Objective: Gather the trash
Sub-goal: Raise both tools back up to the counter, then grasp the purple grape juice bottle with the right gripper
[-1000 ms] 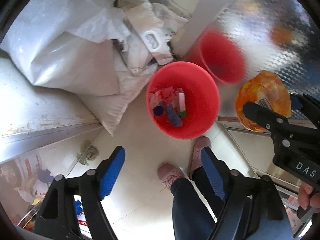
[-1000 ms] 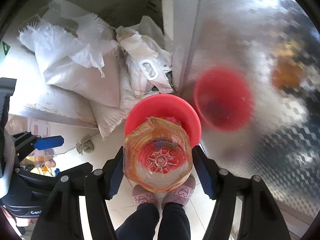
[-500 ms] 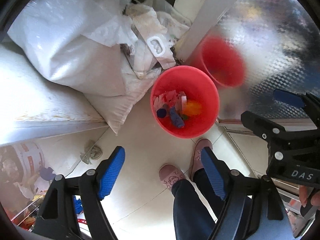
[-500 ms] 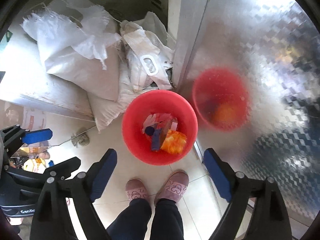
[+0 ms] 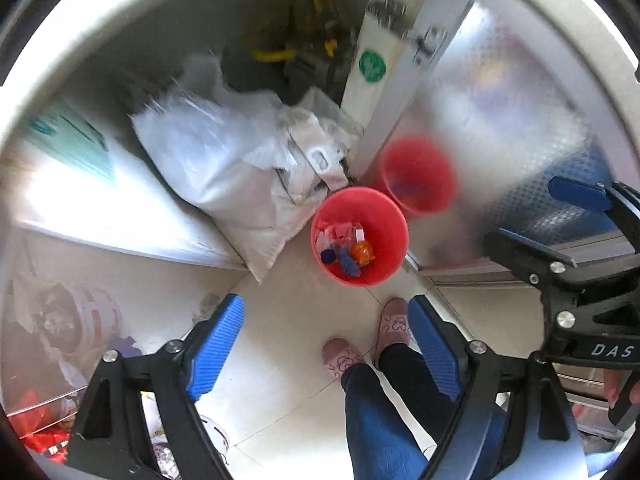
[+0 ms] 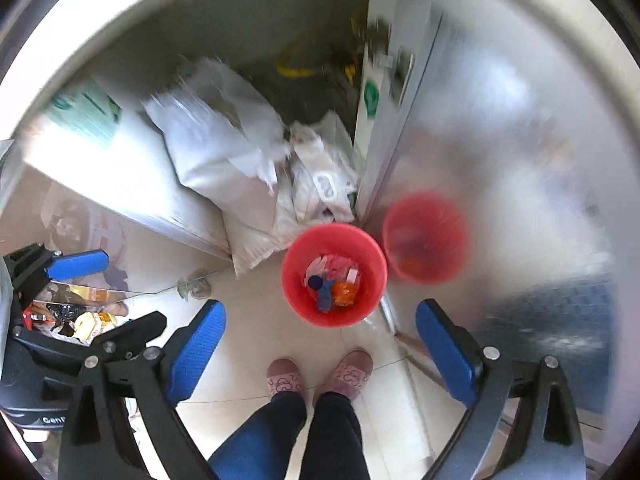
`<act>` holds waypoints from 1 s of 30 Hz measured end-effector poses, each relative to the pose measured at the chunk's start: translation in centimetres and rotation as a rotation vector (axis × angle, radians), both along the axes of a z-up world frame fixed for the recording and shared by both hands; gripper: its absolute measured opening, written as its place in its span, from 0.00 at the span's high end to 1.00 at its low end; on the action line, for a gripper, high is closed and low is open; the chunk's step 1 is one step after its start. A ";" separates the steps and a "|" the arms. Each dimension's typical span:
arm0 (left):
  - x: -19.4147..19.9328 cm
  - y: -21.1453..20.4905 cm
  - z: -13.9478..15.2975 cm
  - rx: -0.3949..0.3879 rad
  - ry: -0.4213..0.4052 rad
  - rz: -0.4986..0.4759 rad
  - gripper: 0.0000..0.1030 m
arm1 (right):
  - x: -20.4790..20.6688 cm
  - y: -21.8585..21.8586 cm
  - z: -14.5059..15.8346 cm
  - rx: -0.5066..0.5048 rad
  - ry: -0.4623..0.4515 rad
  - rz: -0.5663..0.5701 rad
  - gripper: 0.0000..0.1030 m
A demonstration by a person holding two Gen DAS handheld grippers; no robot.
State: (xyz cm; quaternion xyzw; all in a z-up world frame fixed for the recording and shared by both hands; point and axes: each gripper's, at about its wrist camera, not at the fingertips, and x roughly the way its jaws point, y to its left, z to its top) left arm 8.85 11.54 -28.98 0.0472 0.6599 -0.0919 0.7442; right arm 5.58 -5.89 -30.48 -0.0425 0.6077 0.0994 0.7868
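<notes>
A red bucket (image 5: 360,236) stands on the tiled floor beside a metal door; it also shows in the right wrist view (image 6: 334,274). Inside lie an orange plastic container (image 5: 362,253), blue pieces and pink wrappers; the container also shows in the right wrist view (image 6: 344,293). My left gripper (image 5: 324,344) is open and empty, high above the floor. My right gripper (image 6: 320,354) is open and empty, also high above the bucket. The right gripper also shows at the right edge of the left wrist view (image 5: 560,232).
White sacks and bags (image 5: 224,168) lean against the wall left of the bucket. The shiny door (image 5: 500,128) mirrors the bucket. The person's pink slippers (image 6: 320,376) stand just before the bucket. A glass table with clutter (image 6: 72,316) is at the left.
My right gripper opened and let the orange container drop into the bucket. Both grippers have since risen away from the bucket, which looks smaller now.
</notes>
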 end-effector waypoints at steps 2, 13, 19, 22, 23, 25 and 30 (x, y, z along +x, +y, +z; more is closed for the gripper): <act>0.1 0.1 2.2 -0.004 -0.022 0.006 0.20 | -0.4 0.0 2.3 -0.003 -0.028 0.002 0.07; 1.3 -0.2 13.7 -0.047 -0.196 0.006 0.20 | -1.4 -0.4 13.3 -0.033 -0.204 -0.014 0.01; 2.5 -1.9 17.7 -0.045 -0.258 -0.020 0.19 | -1.2 -1.7 17.2 -0.068 -0.287 -0.068 0.01; 3.2 -3.0 18.9 -0.040 -0.279 -0.037 0.19 | -0.8 -2.7 18.2 -0.069 -0.299 -0.098 0.01; 3.5 -3.4 19.2 -0.043 -0.281 -0.046 0.19 | -0.6 -3.1 18.5 -0.072 -0.303 -0.106 0.01; 4.4 -4.0 19.8 -0.048 -0.287 -0.059 0.19 | -0.2 -3.7 19.4 -0.074 -0.309 -0.125 0.01; 6.6 -6.5 21.5 -0.064 -0.306 -0.085 0.19 | 0.7 -5.6 21.3 -0.078 -0.330 -0.177 0.01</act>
